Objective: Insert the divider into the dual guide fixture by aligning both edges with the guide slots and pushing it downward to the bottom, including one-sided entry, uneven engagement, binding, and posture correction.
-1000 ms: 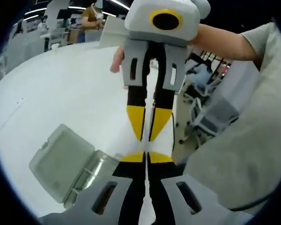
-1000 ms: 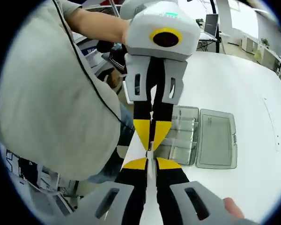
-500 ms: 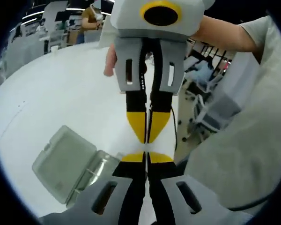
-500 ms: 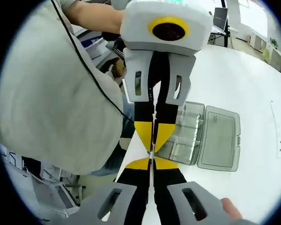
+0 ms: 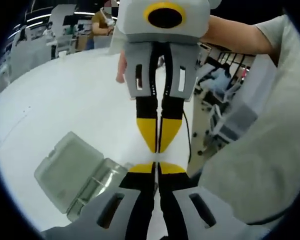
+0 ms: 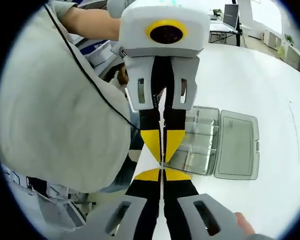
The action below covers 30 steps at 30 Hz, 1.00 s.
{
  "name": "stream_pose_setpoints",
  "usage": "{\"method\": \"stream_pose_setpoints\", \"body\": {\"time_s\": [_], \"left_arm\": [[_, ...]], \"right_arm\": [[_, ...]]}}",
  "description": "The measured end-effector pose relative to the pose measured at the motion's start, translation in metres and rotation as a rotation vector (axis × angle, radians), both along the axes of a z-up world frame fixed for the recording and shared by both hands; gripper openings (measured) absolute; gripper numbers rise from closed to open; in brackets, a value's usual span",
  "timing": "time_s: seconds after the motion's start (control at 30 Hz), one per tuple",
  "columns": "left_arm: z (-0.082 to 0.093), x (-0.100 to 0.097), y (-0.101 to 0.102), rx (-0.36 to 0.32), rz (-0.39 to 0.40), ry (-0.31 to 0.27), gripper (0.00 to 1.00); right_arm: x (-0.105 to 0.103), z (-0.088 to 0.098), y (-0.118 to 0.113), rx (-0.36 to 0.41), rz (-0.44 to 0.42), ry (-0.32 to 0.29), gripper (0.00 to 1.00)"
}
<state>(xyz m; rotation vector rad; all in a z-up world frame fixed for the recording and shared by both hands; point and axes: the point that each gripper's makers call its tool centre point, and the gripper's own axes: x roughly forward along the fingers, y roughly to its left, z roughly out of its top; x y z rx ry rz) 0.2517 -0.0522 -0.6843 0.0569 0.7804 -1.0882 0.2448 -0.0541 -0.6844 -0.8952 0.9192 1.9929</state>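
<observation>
Left gripper (image 5: 156, 166) and right gripper (image 6: 162, 174) meet tip to tip, jaws closed together, pinching thin pale divider (image 6: 162, 167) (edge-on, hard to see) above table (image 5: 65, 105) edge. Clear box (image 6: 217, 142), lid open, at 2 o'clock in right gripper view. Risk: tilt in divider means one-sided entry, binding

Thin divider (image 6: 162, 161) edge-on between both grippers; clear fixture (image 6: 196, 141) open
</observation>
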Motion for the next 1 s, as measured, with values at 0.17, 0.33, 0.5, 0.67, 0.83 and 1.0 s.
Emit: {"method": "stream_pose_setpoints", "body": {"time_s": [0.17,0.33,0.5,0.67,0.83,1.0], "left_arm": [[-0.002,0.000,0.004,0.009,0.042,-0.010,0.03],[-0.001,0.003,0.007,0.010,0.110,-0.044,0.09],[-0.003,0.000,0.008,0.030,0.151,-0.062,0.11],[0.002,-0.002,0.009,0.044,0.196,-0.100,0.12],[0.004,-0.007,0.013,0.051,0.207,-0.124,0.20],[0.007,-0.007,0.031,0.029,0.233,-0.141,0.27]], "right_arm": [[0.000,0.002,0.001,0.007,-0.026,0.021,0.00],[-0.002,0.005,0.001,0.002,-0.051,0.039,0.00],[-0.003,0.010,0.002,-0.015,-0.087,0.065,0.00],[-0.004,0.012,0.001,-0.061,-0.110,0.064,0.00],[0.000,0.014,0.007,-0.092,-0.139,0.044,0.00],[0.004,0.015,0.021,-0.114,-0.195,0.010,0.00]]}}
